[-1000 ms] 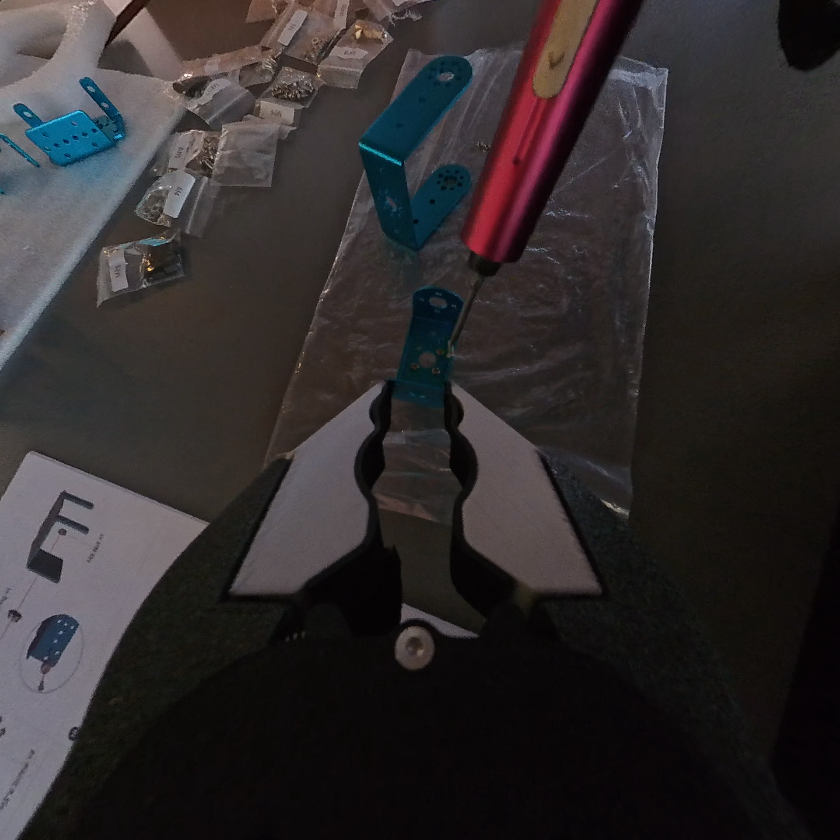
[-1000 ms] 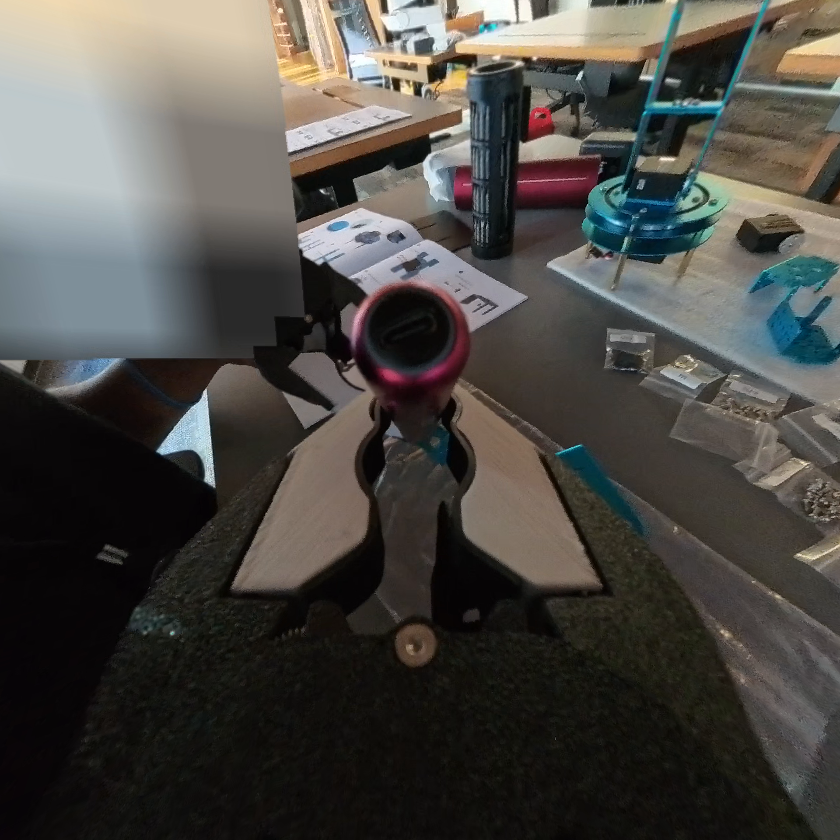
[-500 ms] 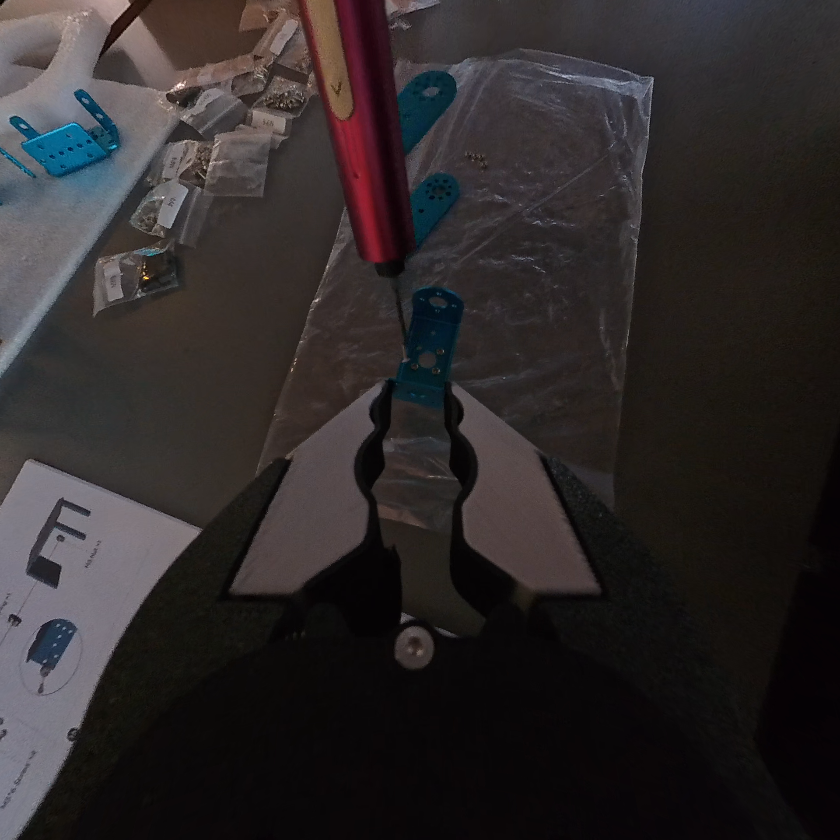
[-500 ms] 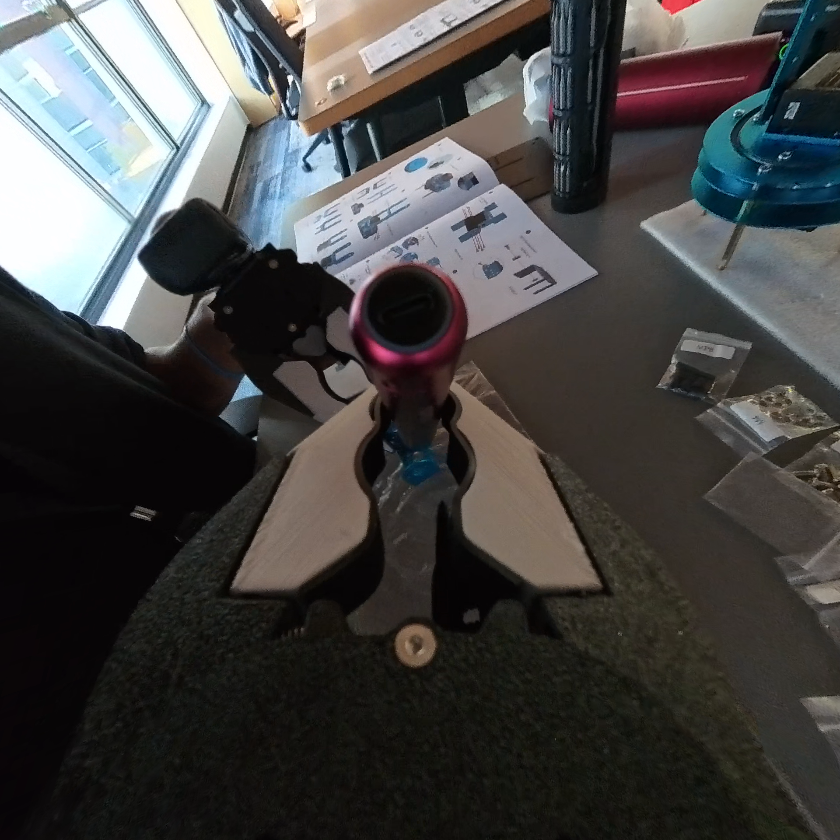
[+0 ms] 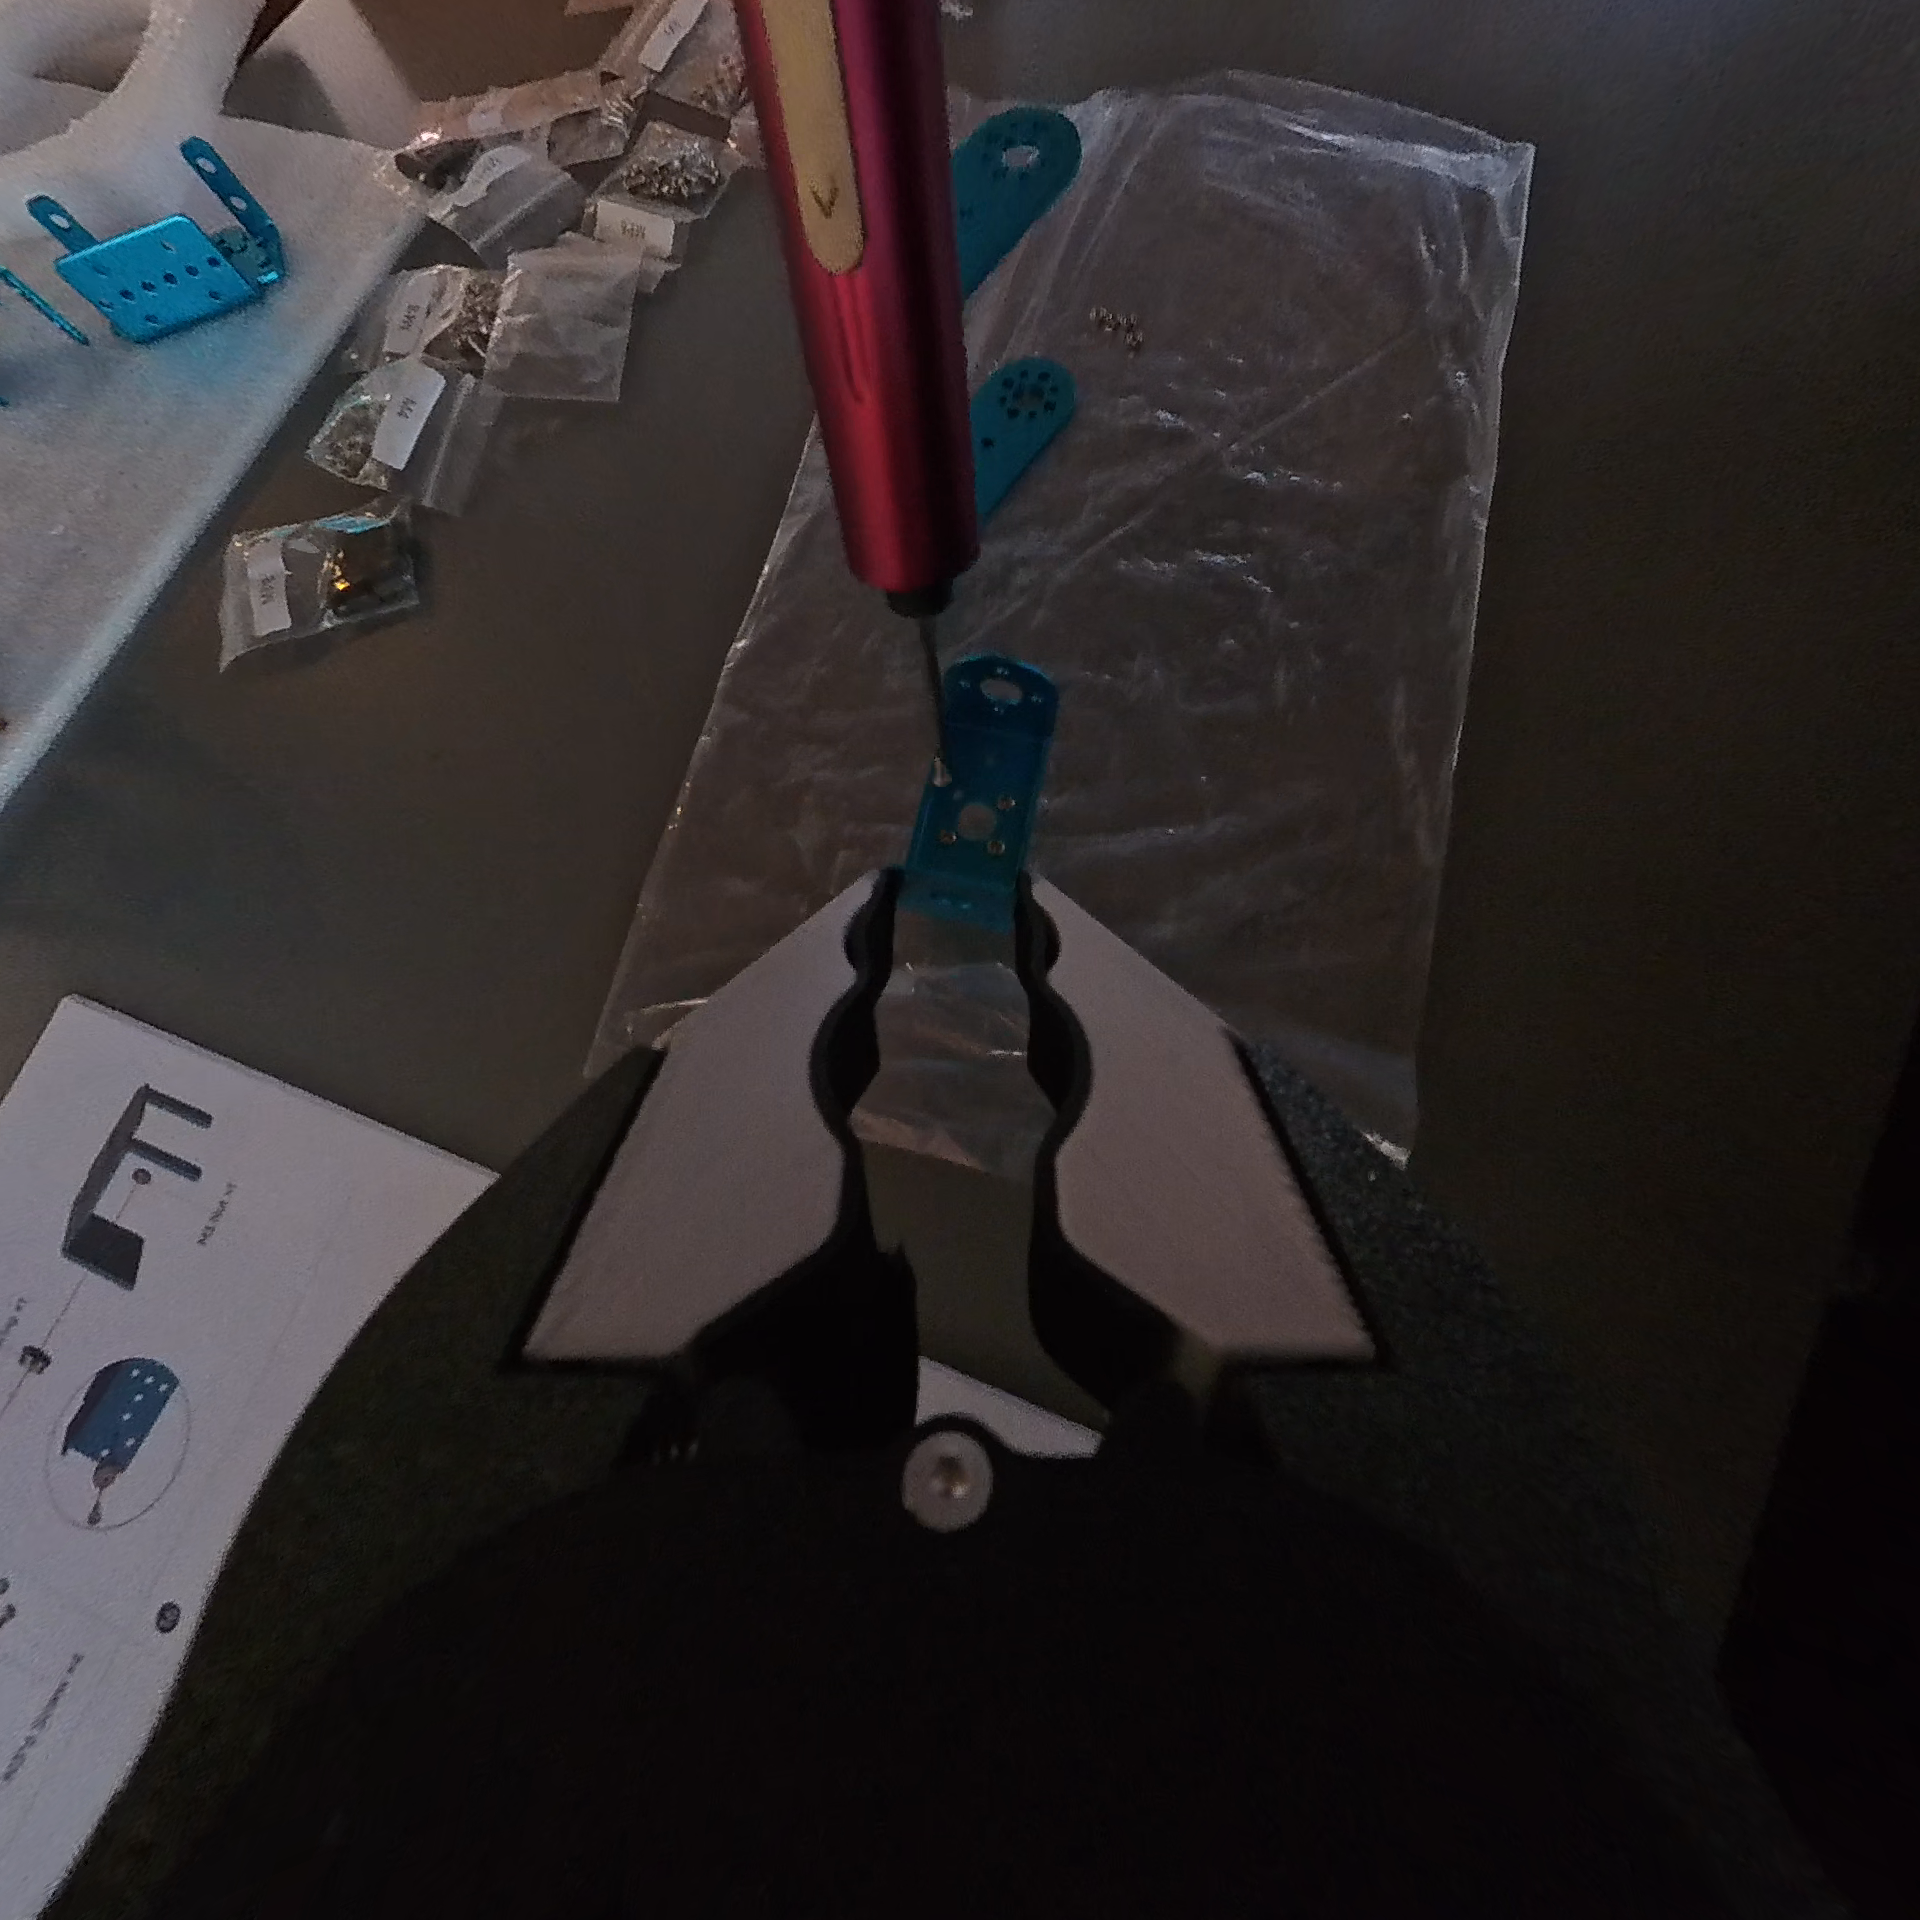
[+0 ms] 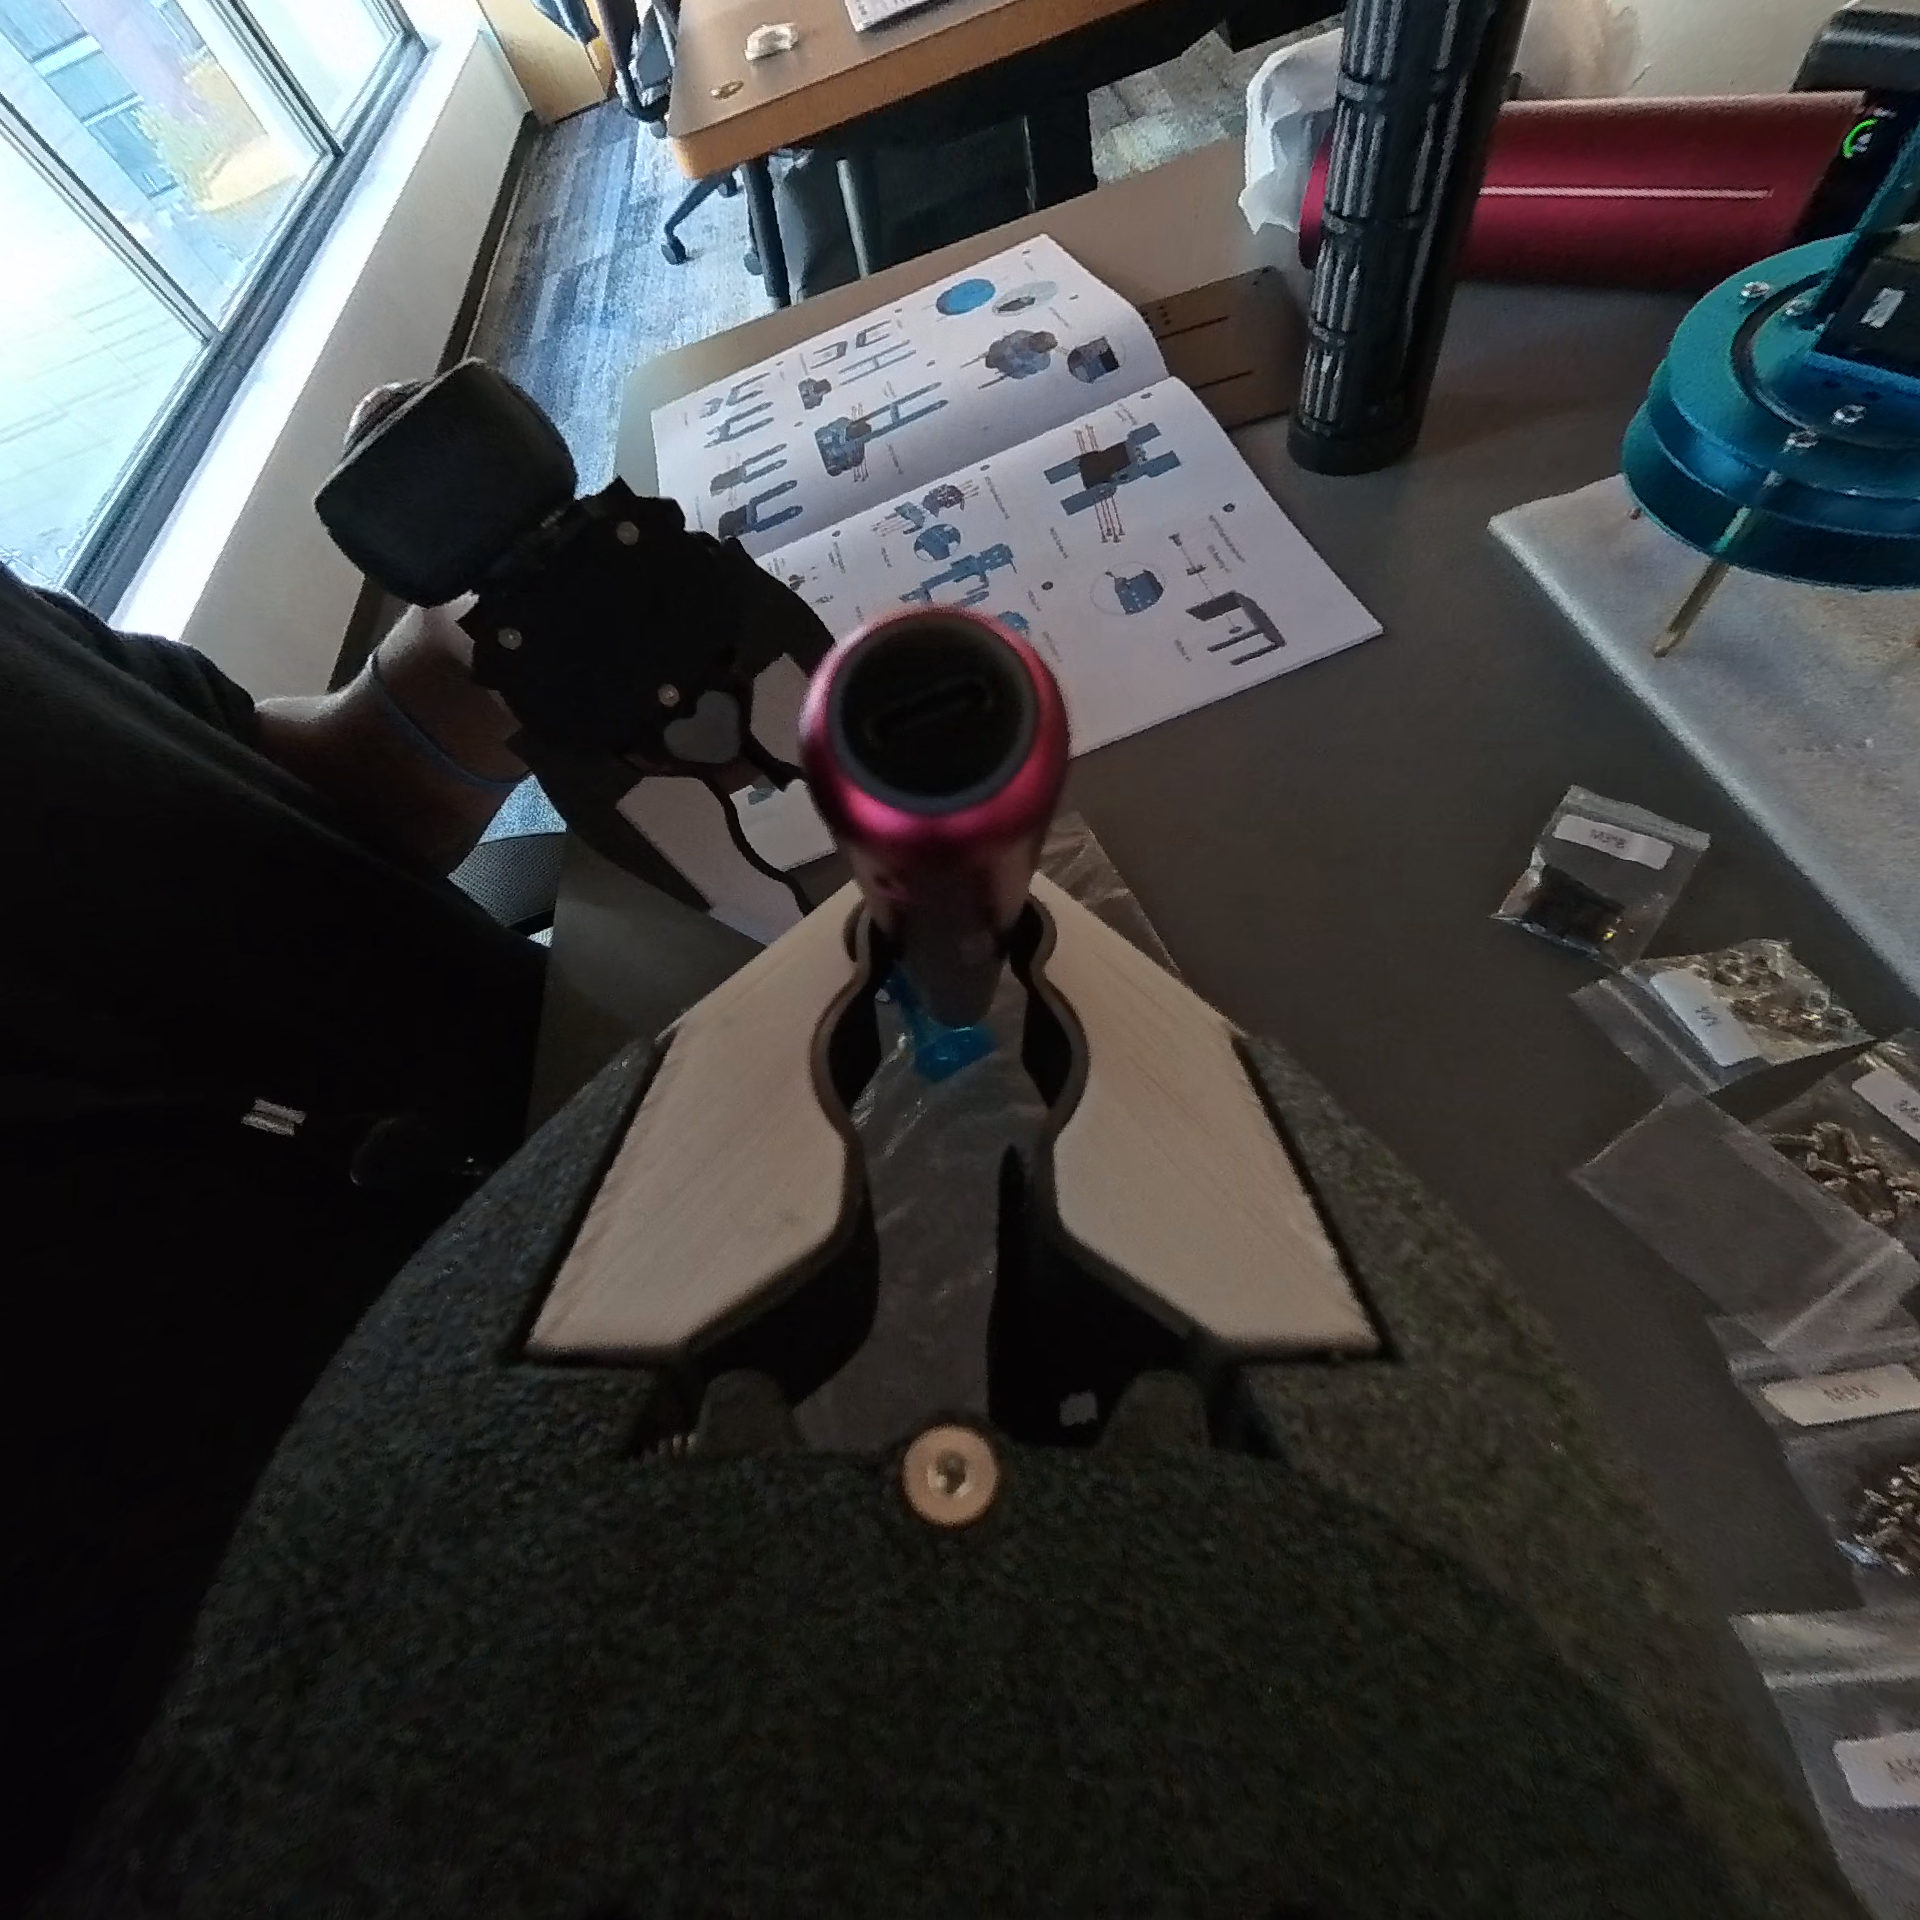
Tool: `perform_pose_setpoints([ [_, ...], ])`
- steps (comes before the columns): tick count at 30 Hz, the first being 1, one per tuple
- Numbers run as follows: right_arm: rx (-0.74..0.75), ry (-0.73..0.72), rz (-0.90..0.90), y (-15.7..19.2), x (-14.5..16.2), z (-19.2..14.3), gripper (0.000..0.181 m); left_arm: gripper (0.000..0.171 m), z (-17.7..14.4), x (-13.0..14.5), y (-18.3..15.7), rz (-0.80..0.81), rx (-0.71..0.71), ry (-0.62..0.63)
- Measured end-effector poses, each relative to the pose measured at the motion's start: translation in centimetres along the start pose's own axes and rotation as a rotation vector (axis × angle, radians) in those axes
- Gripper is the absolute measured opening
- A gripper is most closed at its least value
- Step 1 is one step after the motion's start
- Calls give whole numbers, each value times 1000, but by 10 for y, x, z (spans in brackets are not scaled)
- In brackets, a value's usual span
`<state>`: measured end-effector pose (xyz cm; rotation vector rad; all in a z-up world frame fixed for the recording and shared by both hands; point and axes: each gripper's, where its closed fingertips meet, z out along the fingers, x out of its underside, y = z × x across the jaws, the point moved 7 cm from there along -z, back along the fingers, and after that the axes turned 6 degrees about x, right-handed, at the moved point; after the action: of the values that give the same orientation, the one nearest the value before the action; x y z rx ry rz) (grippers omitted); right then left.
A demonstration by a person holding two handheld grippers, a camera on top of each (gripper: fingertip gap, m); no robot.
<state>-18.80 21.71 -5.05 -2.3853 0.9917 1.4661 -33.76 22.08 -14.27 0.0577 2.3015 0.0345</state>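
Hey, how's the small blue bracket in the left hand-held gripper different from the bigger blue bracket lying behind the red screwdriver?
The small blue bracket is clamped upright in the left hand-held gripper; the bigger blue bracket lies free on the clear plastic bag. The small one is narrow and fully visible; the bigger one has round-ended arms, partly hidden by the red screwdriver. Both are blue perforated metal.

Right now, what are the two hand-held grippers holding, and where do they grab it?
Left hand-held gripper pinches the blue bracket at its near end. Right hand-held gripper grips the red screwdriver around its body, below the top.
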Motion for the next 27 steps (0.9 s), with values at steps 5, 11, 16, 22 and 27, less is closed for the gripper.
perform_pose_setpoints([
  [5,7,12,-16,2,0,4,22,22,-1,0,0,1,-3,-1],
  [11,15,46,-47,5,1,8,22,22,-1,-1,-1,7,-1,0],
  [16,24,46,-69,5,-1,10,22,22,-1,-2,-1,12,-2,4],
  [22,53,31,-112,5,-5,5,22,22,-3,-1,0,5,-7,3],
  [27,60,11,-80,-1,-1,0,21,22,-2,-1,-1,6,1,1],
])
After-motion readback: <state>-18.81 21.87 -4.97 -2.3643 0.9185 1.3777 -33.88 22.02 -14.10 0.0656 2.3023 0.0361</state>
